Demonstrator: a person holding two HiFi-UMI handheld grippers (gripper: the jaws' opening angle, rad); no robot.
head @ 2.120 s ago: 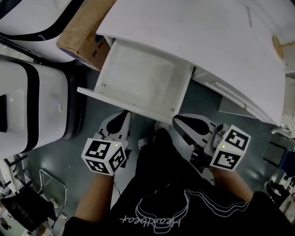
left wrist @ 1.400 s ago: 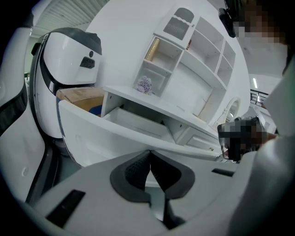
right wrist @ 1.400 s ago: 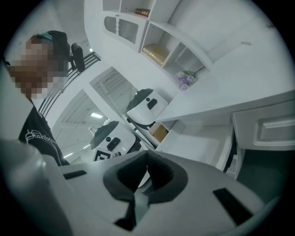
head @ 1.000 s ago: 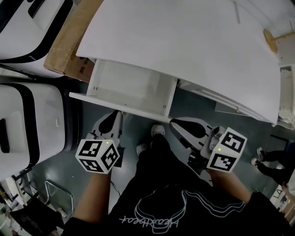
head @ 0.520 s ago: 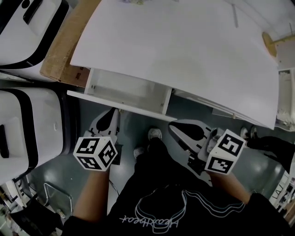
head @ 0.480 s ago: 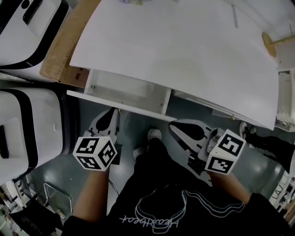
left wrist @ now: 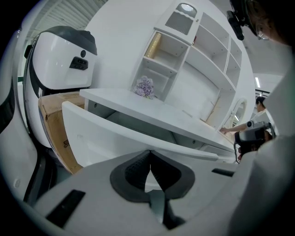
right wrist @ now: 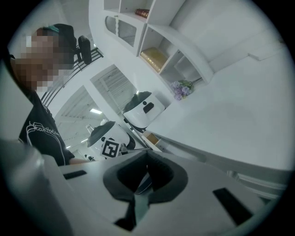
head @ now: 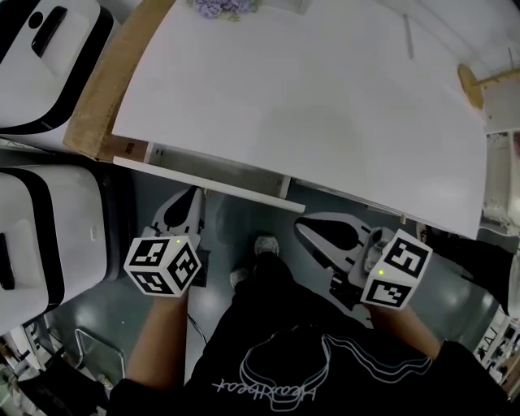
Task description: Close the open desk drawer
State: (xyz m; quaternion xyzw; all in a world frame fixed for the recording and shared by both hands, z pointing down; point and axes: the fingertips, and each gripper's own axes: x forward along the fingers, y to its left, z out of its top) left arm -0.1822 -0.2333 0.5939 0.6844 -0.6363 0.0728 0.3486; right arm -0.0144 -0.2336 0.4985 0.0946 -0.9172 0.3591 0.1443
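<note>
The white desk drawer (head: 203, 175) is pushed almost fully under the white desk top (head: 309, 106); only its front panel and a thin strip of its inside show. My left gripper (head: 193, 195) is shut and empty, its tip at the drawer front near the panel's middle. In the left gripper view the drawer front (left wrist: 101, 138) fills the space just beyond the shut left gripper (left wrist: 150, 156). My right gripper (head: 302, 227) is shut on nothing and hangs just below the drawer's right corner, apart from it. In its own view the right gripper (right wrist: 146, 156) points along under the desk edge.
Two white machines with black trim (head: 41, 219) stand at the left, and a cardboard box (head: 101, 93) sits between them and the desk. Purple flowers (head: 218, 6) sit at the desk's far edge. A white shelf unit (left wrist: 193, 60) rises behind the desk. My shoes (head: 264, 244) are below.
The drawer has slid in under the desk from about half open to nearly closed. My left gripper has followed its front panel forward; the right gripper has hardly shifted.
</note>
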